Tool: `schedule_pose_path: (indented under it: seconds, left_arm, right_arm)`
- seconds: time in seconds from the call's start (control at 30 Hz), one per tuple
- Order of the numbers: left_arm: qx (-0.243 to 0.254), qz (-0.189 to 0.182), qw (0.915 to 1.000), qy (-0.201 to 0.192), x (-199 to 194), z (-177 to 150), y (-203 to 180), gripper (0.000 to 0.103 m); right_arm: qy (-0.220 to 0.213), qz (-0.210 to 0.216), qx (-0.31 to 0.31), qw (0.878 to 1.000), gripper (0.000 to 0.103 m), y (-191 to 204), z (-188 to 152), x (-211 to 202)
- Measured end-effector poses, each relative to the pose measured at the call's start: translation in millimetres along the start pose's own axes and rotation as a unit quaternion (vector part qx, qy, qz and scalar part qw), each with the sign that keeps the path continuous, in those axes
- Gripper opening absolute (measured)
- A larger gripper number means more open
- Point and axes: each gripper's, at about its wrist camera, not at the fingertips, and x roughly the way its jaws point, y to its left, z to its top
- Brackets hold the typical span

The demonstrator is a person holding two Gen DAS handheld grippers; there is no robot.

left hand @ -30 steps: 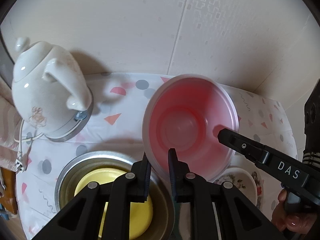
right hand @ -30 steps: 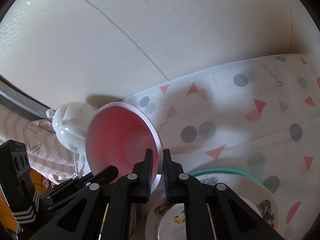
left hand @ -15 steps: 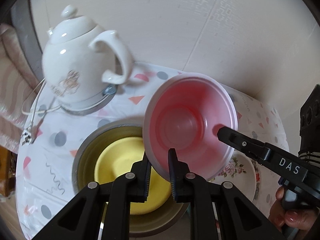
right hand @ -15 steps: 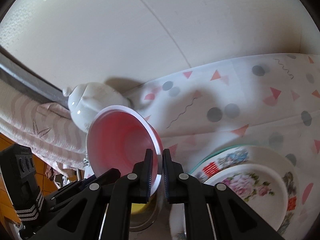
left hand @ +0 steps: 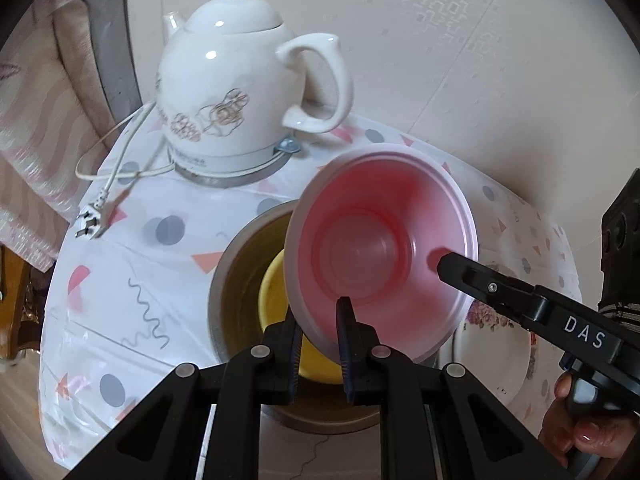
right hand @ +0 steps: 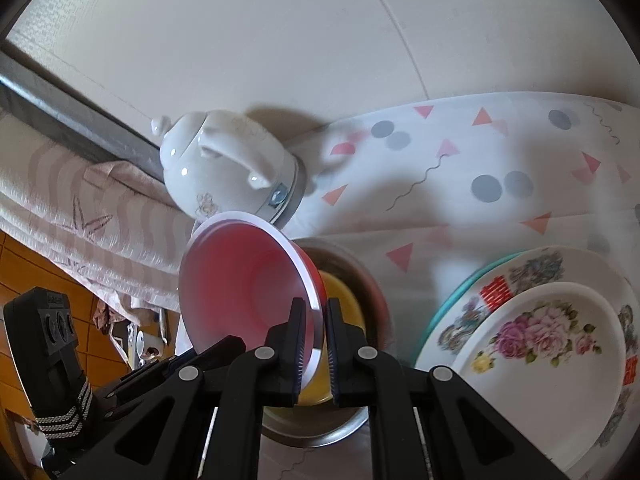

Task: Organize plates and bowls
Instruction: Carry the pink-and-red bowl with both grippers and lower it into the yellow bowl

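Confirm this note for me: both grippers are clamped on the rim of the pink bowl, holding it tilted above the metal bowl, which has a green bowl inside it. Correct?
Not quite. The bowl inside the metal bowl is yellow, not green; the left wrist view shows it plainly. The rest stands: the left gripper and the right gripper both clamp the rim of the pink bowl, held tilted above the metal bowl.

Each fisheye camera sat just behind its own gripper's fingers and looked steeply down at the table from close range, the left facing the wall and kettle (left hand: pixel 240 96), the right angled across from the other side, and both views shared the pink bowl (left hand: pixel 384 256), steel bowl (right hand: pixel 360 276) and kettle.
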Motion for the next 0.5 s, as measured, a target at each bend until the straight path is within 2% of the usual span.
schedule_pose_path:
  seconds: [0.5]
  left_arm:
    - [-0.007, 0.007, 0.9996, 0.025, 12.5, -11.7, 14.7, 0.017]
  right_arm:
    - [0.031, -0.008, 0.012, 0.999, 0.012, 3.0, -16.3, 18.6]
